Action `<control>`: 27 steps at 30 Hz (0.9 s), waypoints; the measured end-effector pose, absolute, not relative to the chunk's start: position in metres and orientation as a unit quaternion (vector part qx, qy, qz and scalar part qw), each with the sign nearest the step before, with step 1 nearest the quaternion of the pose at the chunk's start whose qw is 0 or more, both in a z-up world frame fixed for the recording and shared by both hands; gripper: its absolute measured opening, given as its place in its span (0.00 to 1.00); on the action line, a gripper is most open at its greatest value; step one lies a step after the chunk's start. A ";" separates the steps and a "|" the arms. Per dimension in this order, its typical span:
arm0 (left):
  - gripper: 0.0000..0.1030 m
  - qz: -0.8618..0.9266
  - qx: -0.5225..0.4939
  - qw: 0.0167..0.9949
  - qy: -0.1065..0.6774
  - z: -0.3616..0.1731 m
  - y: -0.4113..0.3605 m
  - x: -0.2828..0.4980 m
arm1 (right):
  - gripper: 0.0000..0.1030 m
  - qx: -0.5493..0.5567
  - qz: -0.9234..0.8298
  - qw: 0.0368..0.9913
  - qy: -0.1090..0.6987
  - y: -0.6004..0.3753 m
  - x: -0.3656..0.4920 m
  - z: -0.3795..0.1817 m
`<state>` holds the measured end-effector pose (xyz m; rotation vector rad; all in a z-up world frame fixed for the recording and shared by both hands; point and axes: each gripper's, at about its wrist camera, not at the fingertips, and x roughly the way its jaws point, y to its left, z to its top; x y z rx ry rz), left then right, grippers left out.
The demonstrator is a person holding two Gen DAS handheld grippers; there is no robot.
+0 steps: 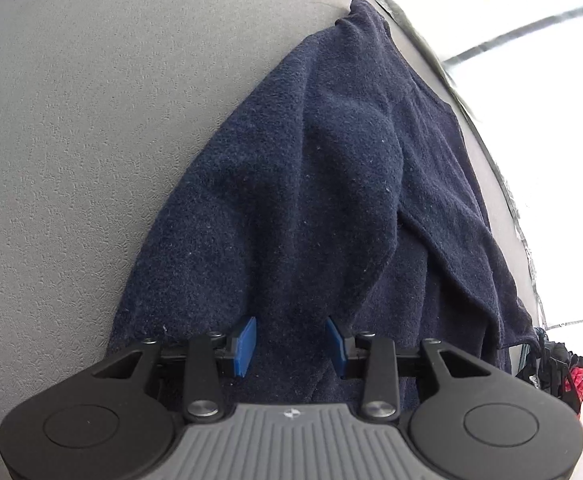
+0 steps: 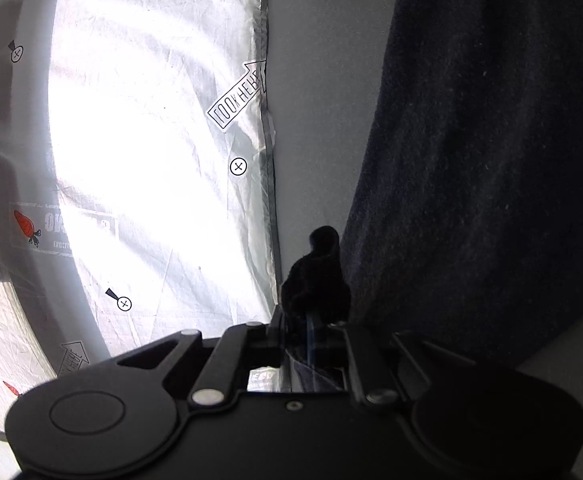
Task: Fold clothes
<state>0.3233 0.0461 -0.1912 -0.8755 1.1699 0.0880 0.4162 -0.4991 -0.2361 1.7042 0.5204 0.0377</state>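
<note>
Navy fleece garment (image 1: pixel 323 184) lies rumpled on the grey table (image 1: pixel 71 140), its far side running along the table edge next to the white plastic sheet (image 2: pixel 139 140). My right gripper (image 2: pixel 311 332) is pinched tight on a bunched nub of the fleece near that edge, cloth poking up past the jaws; prob. a corner or cuff, can't tell which. Held there, I reckon, so I can lift & carry it over for a fold. My left gripper (image 1: pixel 291 346) sits partly open over the near end, blue pads (image 1: pixel 245 344) apart w/ fleece between them but not clamped, lined up for its own pinch.
</note>
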 end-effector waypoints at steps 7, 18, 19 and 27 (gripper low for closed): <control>0.40 0.037 -0.429 0.738 0.519 -0.195 0.053 0.315 | 0.09 0.792 0.074 0.566 0.215 -0.468 0.405 -0.247; 0.44 0.029 -0.407 0.756 0.512 -0.182 0.052 0.296 | 0.08 0.722 0.211 0.587 0.301 -0.396 0.405 -0.210; 0.44 0.027 -0.404 0.759 0.510 -0.180 0.052 0.293 | 0.08 0.713 0.220 0.588 0.313 -0.388 0.403 -0.208; 0.48 0.021 -0.379 0.776 0.503 -0.163 0.069 0.267 | 0.08 0.665 0.267 0.577 0.392 -0.321 0.379 -0.206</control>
